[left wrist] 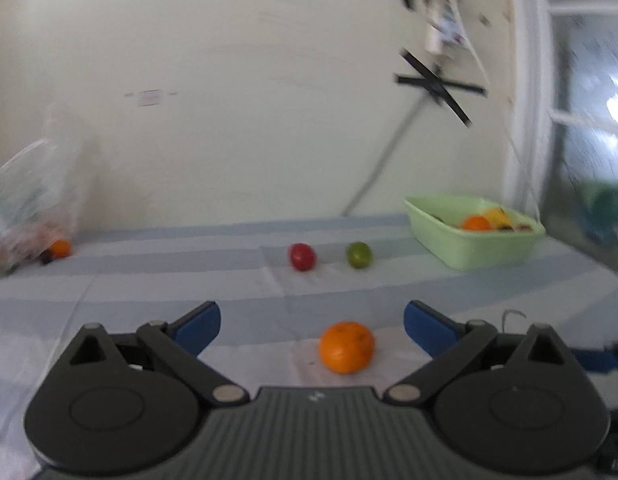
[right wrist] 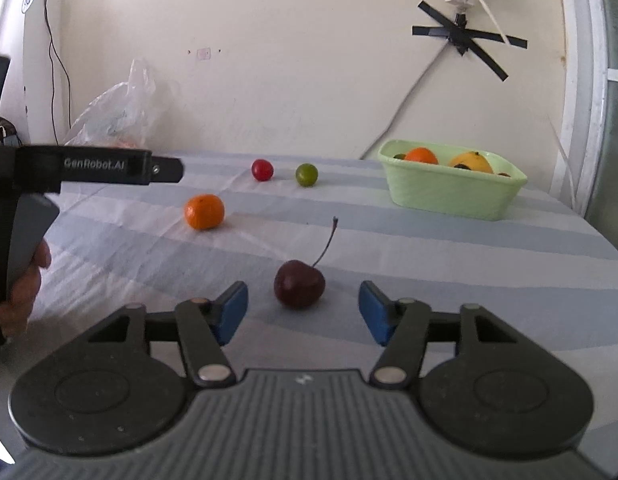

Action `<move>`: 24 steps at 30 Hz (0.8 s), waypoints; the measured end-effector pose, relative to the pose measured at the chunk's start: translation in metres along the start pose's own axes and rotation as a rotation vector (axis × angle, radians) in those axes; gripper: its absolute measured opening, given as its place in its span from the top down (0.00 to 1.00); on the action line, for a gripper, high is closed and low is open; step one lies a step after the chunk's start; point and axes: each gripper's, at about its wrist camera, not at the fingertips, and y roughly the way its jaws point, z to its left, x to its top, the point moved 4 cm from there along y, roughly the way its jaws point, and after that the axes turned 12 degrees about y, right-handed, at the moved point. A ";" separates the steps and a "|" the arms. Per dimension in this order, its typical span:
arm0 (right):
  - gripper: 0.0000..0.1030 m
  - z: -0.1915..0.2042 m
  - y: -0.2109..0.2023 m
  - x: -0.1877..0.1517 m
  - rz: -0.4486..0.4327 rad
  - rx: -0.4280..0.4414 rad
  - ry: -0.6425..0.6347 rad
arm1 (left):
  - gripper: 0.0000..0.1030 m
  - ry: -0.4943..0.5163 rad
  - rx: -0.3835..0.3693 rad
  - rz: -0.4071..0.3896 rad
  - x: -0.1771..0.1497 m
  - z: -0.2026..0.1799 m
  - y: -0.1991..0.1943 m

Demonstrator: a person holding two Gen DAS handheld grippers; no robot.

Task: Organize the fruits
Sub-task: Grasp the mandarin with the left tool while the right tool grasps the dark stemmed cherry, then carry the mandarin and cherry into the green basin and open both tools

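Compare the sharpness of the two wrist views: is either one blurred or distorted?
Left wrist view: motion-smeared throughout, worst on the tape crosses and window at right; the mandarin is soft. Right wrist view: sharp, the cherry and green basin crisp. Both show fisheye bending at the edges.

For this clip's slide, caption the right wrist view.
Right gripper open around a dark cherry; tangerine and green tub beyond.

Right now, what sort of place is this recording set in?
Probably a room at home: a table under a striped cloth, a painted wall with a taped-up cable, and a window frame.
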 end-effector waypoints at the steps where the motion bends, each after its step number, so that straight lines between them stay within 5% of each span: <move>1: 0.46 -0.001 0.002 0.001 0.008 -0.002 -0.004 | 0.12 0.030 -0.012 0.018 0.001 -0.005 0.005; 8: 0.59 -0.003 0.016 0.005 0.076 0.039 -0.018 | 0.43 0.074 -0.099 0.167 -0.007 -0.022 0.041; 10: 0.66 -0.003 0.018 0.006 0.087 0.058 -0.018 | 0.62 0.060 -0.115 0.187 -0.009 -0.022 0.044; 16: 0.68 -0.015 0.014 0.018 0.049 0.070 -0.009 | 0.63 -0.049 -0.214 0.169 0.010 -0.017 0.047; 24: 0.68 -0.073 0.023 0.089 -0.135 -0.032 0.059 | 0.63 -0.050 -0.377 0.042 0.102 -0.054 0.090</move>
